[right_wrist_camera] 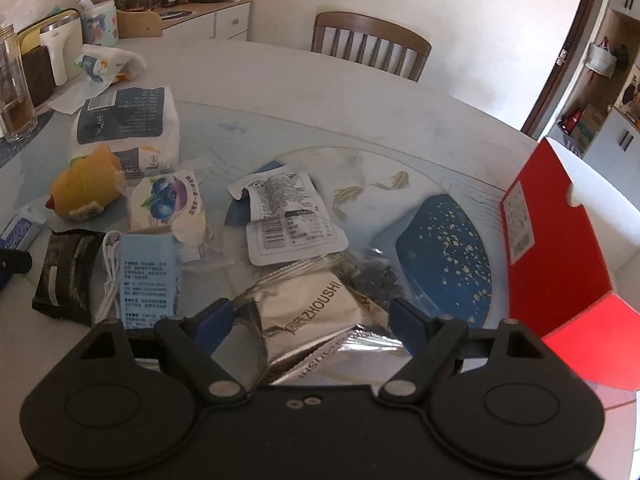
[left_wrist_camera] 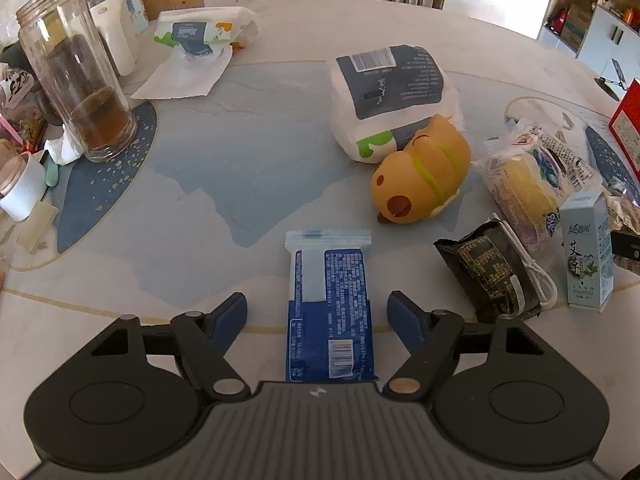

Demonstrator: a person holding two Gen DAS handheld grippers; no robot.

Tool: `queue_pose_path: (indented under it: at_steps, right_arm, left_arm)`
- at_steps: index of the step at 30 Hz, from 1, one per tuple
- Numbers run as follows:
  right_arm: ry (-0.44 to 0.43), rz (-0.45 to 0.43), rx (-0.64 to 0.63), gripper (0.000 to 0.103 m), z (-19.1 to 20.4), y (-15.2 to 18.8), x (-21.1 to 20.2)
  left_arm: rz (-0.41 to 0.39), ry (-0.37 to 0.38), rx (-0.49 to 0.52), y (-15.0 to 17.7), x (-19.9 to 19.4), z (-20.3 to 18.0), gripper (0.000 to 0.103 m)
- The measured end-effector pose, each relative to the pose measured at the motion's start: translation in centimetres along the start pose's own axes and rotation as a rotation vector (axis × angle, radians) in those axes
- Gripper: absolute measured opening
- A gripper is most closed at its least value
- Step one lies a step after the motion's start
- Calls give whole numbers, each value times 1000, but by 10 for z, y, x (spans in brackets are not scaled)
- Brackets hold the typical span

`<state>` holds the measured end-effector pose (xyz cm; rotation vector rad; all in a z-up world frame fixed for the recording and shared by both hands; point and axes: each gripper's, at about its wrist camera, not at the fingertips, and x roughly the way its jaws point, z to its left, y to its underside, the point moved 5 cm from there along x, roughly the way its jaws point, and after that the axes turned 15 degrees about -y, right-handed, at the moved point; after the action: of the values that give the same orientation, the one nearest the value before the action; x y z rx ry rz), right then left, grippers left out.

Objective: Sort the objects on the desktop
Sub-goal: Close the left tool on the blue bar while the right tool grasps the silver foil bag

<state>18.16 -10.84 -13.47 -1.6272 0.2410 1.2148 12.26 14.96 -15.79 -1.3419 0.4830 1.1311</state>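
From the left wrist, the left tongs (left_wrist_camera: 316,308) stand wide, one blue tip on each side of a blue-and-white packet (left_wrist_camera: 329,308) that lies flat on the surface (left_wrist_camera: 240,168) at its near edge; neither tip touches it. Just beyond and to the right lies a yellow duck toy (left_wrist_camera: 420,176), leaning against a white tissue pack (left_wrist_camera: 392,96). Right of the packet sit a black snack pouch (left_wrist_camera: 486,272) with a white cable (left_wrist_camera: 536,276) across it, a clear-wrapped bun (left_wrist_camera: 528,184) and an upright pale blue box (left_wrist_camera: 586,248). Towards the left edge stands a tall glass jar (left_wrist_camera: 76,72) on a dark blue mat (left_wrist_camera: 104,184), with an opened tissue wrapper (left_wrist_camera: 196,44) behind it.

From the right wrist, the right tongs (right_wrist_camera: 310,322) are also spread wide over a crumpled silver foil bag (right_wrist_camera: 308,320) at the near edge, tips on either side; contact is unclear. Ahead lies a white sachet (right_wrist_camera: 286,216) with a barcode, and a blueberry bun wrapper (right_wrist_camera: 168,204) to its left. The pale blue box (right_wrist_camera: 148,276) lies left of the foil bag, beside the cable and black pouch (right_wrist_camera: 66,276). A red carton (right_wrist_camera: 552,232) stands at the right edge, next to another blue mat (right_wrist_camera: 444,248).
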Motion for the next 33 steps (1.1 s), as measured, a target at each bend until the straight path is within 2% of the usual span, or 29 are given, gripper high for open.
queue_pose_path:
  at_steps: [6, 8, 9, 12, 21, 27, 33]
  right_arm:
    - [-29, 45, -1, 83, 7, 9, 4]
    - [-22, 60, 4, 74, 8, 14, 5]
    - [-15, 71, 3, 64, 9, 16, 6]
    - [-19, 66, 15, 63, 8, 15, 5]
    - [-42, 46, 47, 51, 15, 13, -4]
    - [-36, 26, 76, 50, 16, 10, -17]
    - [-31, -7, 115, 50, 14, 4, -40]
  left_arm:
    - [-22, 13, 7, 0, -2, 1, 64]
    - [-29, 17, 11, 0, -3, 1, 57]
    - [-31, 19, 11, -1, -4, 2, 52]
    - [-38, 26, 14, -1, -4, 2, 40]
    - [-37, 65, 1, -2, -4, 6, 36]
    - [-40, 83, 12, -3, -9, 7, 36]
    - [-102, 108, 51, -12, -33, 5, 36]
